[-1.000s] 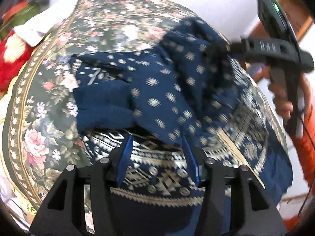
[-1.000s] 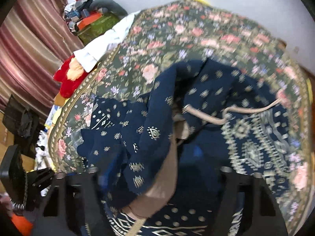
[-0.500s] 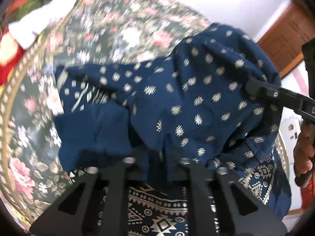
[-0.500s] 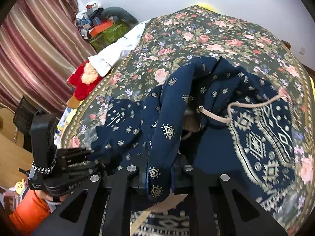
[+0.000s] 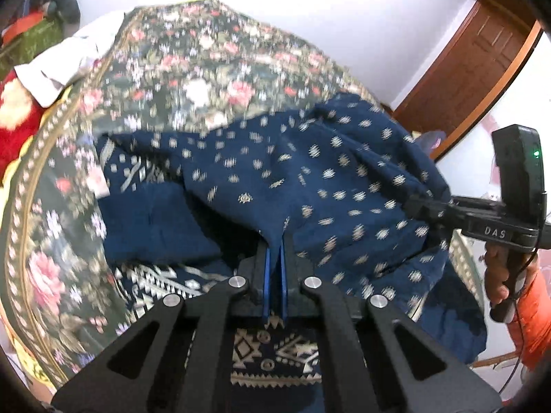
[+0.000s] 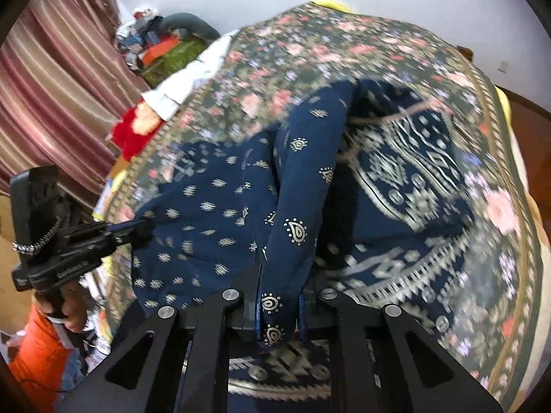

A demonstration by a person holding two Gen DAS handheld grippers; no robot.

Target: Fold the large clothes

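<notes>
A large navy garment (image 5: pixel 310 179) with small gold motifs and a patterned border lies bunched on a floral bedspread (image 5: pixel 193 69); it also shows in the right wrist view (image 6: pixel 213 206). My left gripper (image 5: pixel 274 251) is shut on a fold of its cloth, lifted off the bed. My right gripper (image 6: pixel 279 309) is shut on another band of the same garment (image 6: pixel 296 227). The right gripper also shows at the right in the left wrist view (image 5: pixel 423 206), clamped on the cloth's far edge. The left gripper shows at the left in the right wrist view (image 6: pixel 144 227).
A red plush toy (image 5: pixel 13 120) and white cloth (image 5: pixel 69 65) lie at the bed's left edge. A wooden door (image 5: pixel 475 69) stands at the right. Striped curtains (image 6: pixel 51 79) and a pile of items (image 6: pixel 162 44) are beyond the bed.
My left gripper went from open to shut on the garment. Both grippers have lifted the cloth and drawn apart, so it spreads between them.
</notes>
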